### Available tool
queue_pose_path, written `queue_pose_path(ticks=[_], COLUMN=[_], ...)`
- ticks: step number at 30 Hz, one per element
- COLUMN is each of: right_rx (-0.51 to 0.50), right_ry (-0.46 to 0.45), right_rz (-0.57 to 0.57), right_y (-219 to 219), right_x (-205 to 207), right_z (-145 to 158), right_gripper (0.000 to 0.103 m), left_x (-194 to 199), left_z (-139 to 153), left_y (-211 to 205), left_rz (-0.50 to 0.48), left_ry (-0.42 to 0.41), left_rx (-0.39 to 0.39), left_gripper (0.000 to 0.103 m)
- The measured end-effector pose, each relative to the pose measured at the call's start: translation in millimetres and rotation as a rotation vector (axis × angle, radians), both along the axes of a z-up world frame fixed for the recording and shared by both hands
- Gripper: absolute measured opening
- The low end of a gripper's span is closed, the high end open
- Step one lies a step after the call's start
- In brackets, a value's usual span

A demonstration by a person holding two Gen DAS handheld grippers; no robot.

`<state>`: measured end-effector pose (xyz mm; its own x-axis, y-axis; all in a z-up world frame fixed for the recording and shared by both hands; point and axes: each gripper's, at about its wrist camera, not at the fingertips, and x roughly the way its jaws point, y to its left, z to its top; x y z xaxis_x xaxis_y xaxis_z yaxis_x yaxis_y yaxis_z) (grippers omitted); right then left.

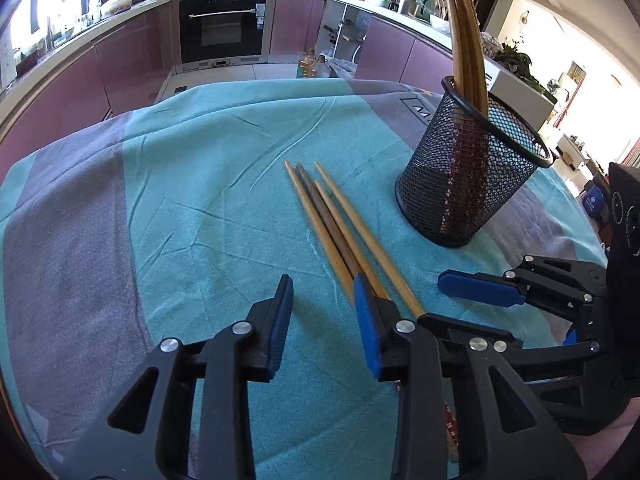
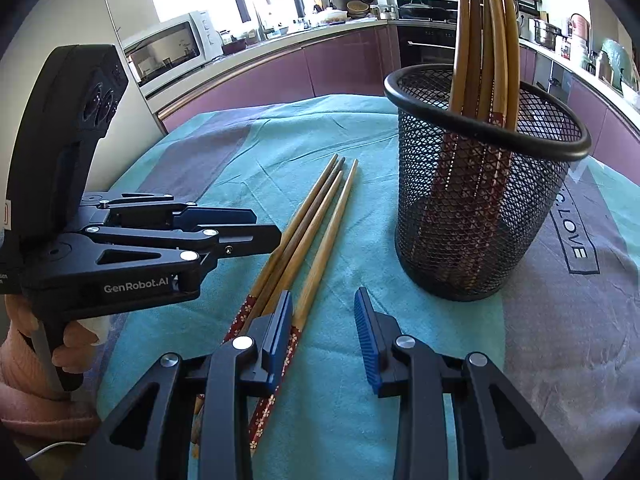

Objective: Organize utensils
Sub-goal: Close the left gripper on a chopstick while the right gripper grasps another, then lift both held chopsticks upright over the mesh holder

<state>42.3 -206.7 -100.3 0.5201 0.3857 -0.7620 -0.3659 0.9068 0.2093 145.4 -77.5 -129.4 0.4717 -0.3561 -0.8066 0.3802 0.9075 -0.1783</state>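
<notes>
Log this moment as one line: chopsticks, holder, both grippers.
loose chopsticks: four, flat on cloth | mesh holder: upright, holds more | left gripper: open, empty | right gripper: open, empty

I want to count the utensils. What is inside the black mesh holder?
Several wooden chopsticks stand inside the mesh holder, their red patterned ends down. Through the mesh nothing else shows, but the bottom is dim.

L claw (image 1: pixel 322 312), R claw (image 2: pixel 322 328) seemingly agape.
</notes>
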Motion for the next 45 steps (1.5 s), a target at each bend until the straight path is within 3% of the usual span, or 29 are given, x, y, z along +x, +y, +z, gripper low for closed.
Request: queue_pose_path(ticks=[6,10,13,21,26,34,45], right_rx=[0.0,-0.002,-0.005,-0.031,-0.029,0.03,0.093], right_ry=[0.001,-0.001,-0.002,-0.008,-0.003,0.017,-0.019], right_rz=[0.0,-0.001,-0.005,-0.017,-0.031,-0.062,-0.035], right_y=[0.4,0.0,0.7,9.3,12.7,1.9,-7.4], right_x=[0.4,2.5,5.6,20.7,29.2,26.3,10.9], right_z=[-0.4,-0.3,-0.2,-1.6,-2.3,-2.9,14.3], right_gripper=[0.03,0.03,0.028,0.022,0.012,0.006,0.006], left_x=[1.2,0.6,0.5,9.4,17.5,15.1,-4.3], left_z=[-5.7,-7.0,-6.8,-8.1,-8.4,-8.9,8.0], left_y=[-5.6,-2.6,2.0,4.4,4.0,8.8,17.8], left_rz=[-0.007,-0.005,-0.005,0.004,0.025,0.075,0.059], left_ry=[-0.004,0.001,0.011,0.015,0.017,0.026,-0.005], left_rx=[0.023,0.022,0.011,0.03,0.034,-0.009,-0.06], left_gripper=[0.034,0.024,0.022,0.029,0.017,0.008,0.007])
